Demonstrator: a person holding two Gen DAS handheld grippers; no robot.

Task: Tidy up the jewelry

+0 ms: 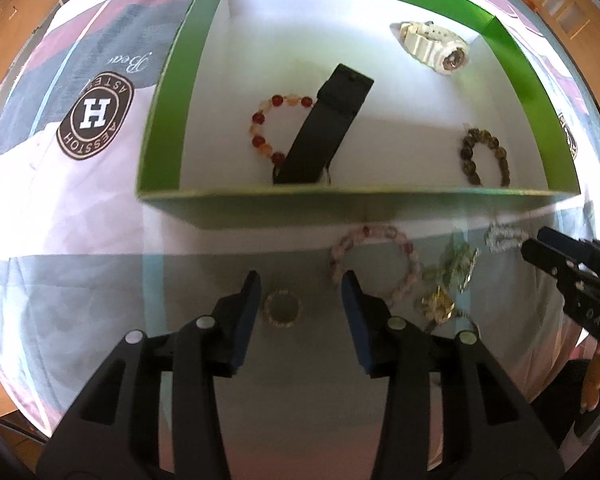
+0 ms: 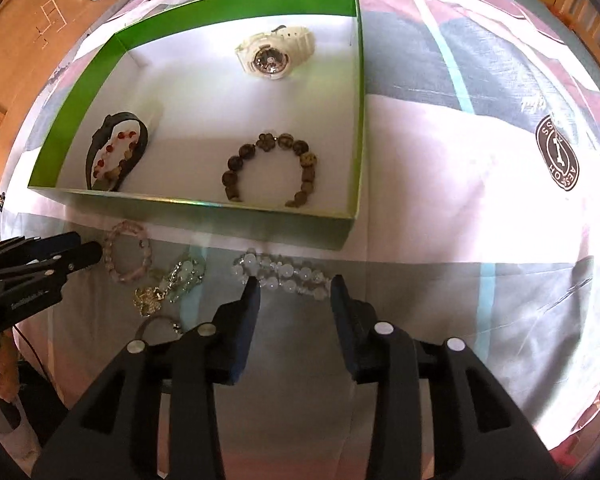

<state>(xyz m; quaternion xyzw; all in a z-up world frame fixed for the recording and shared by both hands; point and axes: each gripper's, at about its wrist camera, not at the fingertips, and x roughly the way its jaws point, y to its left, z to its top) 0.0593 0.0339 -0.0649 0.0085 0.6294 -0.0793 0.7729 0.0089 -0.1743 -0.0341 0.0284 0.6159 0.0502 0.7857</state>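
Note:
A green box (image 1: 168, 92) (image 2: 362, 128) with a white floor holds a white watch (image 1: 432, 48) (image 2: 276, 50), a black band (image 1: 324, 128) (image 2: 100, 140), a red bead bracelet (image 1: 268, 128) (image 2: 114, 156) and a brown bead bracelet (image 1: 484, 156) (image 2: 272, 168). On the bedspread in front of it lie a pink bead bracelet (image 1: 374, 262) (image 2: 126, 252), a green-and-gold piece (image 1: 448, 284) (image 2: 168, 284), a clear bead bracelet (image 1: 506, 237) (image 2: 280, 274) and a gold ring (image 1: 283, 308). My left gripper (image 1: 300, 284) (image 2: 86, 250) is open over the ring. My right gripper (image 2: 294, 286) (image 1: 534, 240) is open around the clear bracelet.
The box and jewelry rest on a patterned pink, grey and white bedspread (image 2: 480, 184) with round brown logos (image 1: 96, 116) (image 2: 558, 154). Wooden furniture (image 2: 40, 20) stands beyond the bed. A small metal ring piece (image 2: 160, 324) lies near the left of my right gripper.

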